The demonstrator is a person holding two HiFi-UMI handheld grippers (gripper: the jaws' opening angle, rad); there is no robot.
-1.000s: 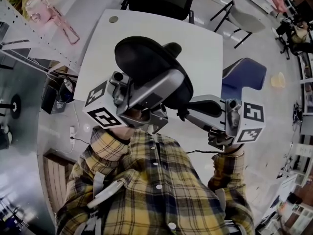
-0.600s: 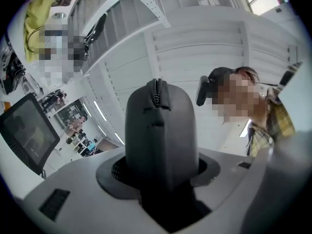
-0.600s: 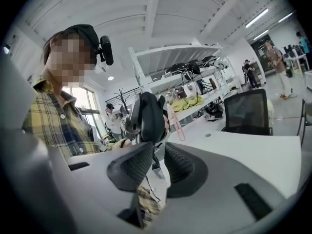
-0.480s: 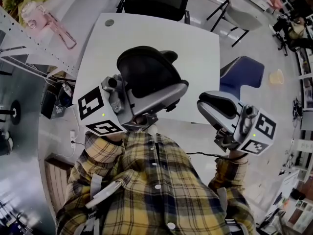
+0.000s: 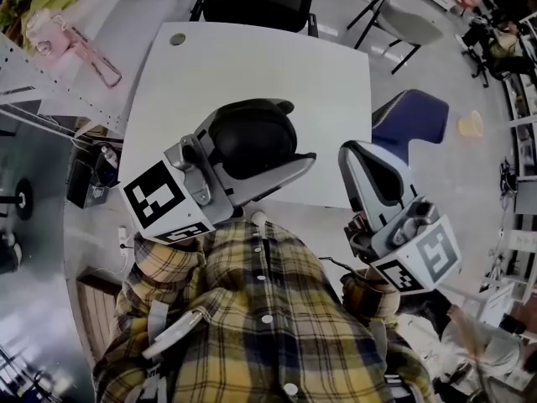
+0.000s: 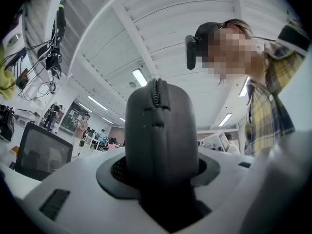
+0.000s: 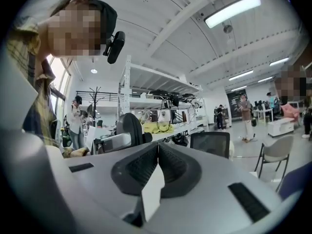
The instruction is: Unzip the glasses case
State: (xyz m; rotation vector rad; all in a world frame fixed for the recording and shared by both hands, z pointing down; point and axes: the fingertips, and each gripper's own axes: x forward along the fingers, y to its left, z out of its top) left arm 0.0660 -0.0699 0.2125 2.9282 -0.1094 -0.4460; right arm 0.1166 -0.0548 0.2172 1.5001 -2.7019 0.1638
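While the person in the yellow plaid shirt (image 5: 260,309) is holding both grippers up over the near edge of the white table (image 5: 252,57), only one of them is actually doing anything. The left gripper (image 5: 298,133) is clamping the black glasses case (image 5: 252,141) between its jaws. The case is hanging in the air above the table, not resting on it, and in the left gripper view its zipper (image 6: 155,89) is running up over the top end. The right gripper (image 5: 352,154) is hovering just beside it with its jaws pressed together, nothing in them — apart from the case.
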